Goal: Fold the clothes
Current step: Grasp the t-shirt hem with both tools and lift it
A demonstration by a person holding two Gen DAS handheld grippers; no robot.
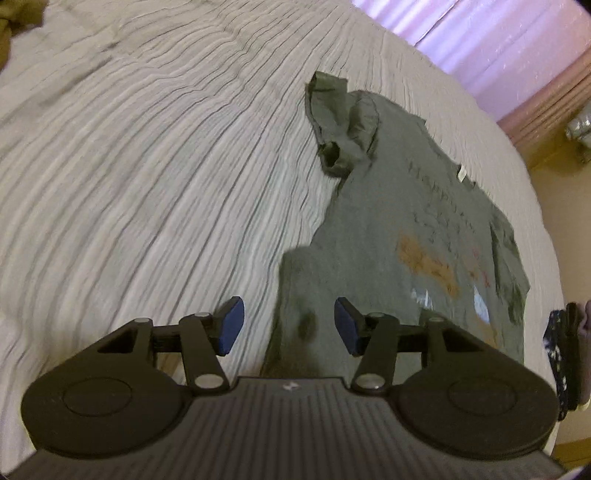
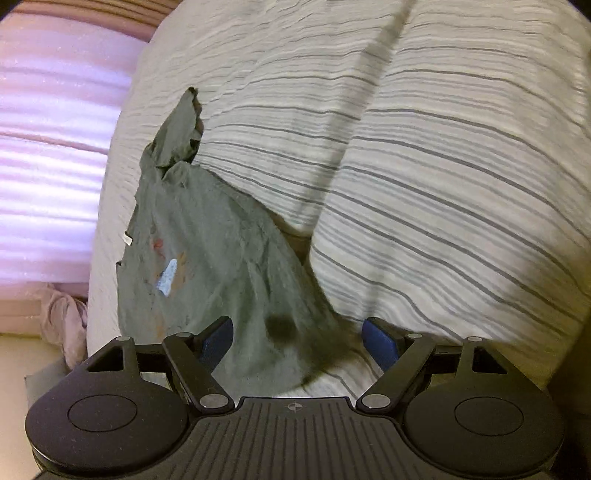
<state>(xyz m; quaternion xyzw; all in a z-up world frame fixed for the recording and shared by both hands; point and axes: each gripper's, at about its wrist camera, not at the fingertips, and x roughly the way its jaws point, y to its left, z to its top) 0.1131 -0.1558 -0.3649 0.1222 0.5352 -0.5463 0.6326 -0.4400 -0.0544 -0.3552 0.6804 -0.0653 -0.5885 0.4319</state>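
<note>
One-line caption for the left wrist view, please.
Open left gripper above a grey-green T-shirt lying on the striped bedspread.

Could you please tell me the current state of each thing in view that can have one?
T-shirt: spread on the bed, not yet folded, far sleeve crumpled.
Left gripper: open, empty, shirt edge showing between its pads.
Right gripper: open, empty, shirt hem showing between its pads.
Striped bedspread: wrinkled, lying under the shirt.
Curtain: drawn, light glowing through.
</note>
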